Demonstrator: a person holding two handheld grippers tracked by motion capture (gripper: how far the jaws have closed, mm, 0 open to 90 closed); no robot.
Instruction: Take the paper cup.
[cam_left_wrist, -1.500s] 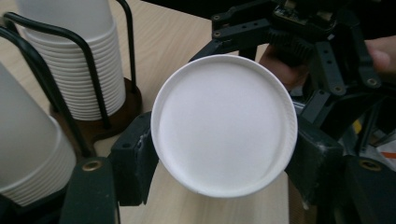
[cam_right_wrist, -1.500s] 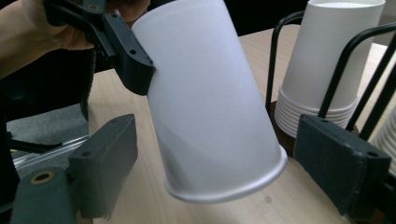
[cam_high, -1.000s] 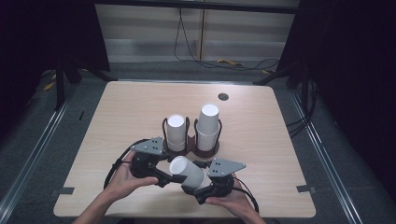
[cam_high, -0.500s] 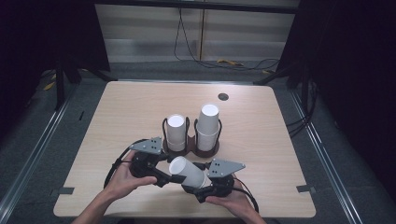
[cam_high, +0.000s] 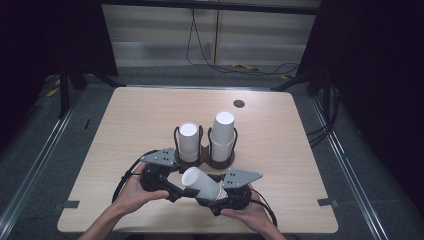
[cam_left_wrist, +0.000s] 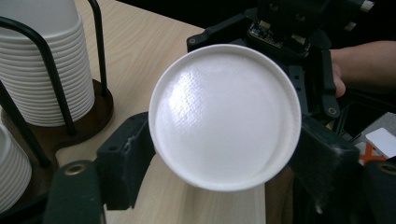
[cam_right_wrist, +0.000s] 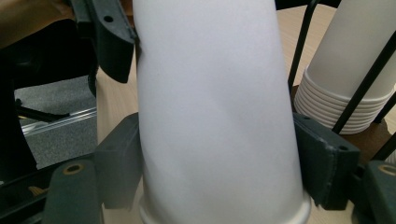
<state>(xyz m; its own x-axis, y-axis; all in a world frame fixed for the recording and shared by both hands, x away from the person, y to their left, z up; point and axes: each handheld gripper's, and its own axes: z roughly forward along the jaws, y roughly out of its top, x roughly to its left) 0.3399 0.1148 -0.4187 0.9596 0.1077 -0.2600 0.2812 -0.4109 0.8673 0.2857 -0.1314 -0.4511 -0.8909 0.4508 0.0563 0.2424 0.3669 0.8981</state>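
Two grippers meet low in the high view over a pale wooden table (cam_high: 125, 125) ringed by dark curtains: left gripper (cam_high: 172, 190) has just been opening, jaws flanking the paper cup (cam_high: 202, 184) (bottom end), while right gripper (cam_high: 212, 200) has been closing, pads clamped on its body.

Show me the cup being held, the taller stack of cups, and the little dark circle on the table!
held cup (cam_high: 202, 183), high view, its white side.
taller stack (cam_high: 222, 131), high view, upper side.
dark circle (cam_high: 239, 104), high view, its middle.
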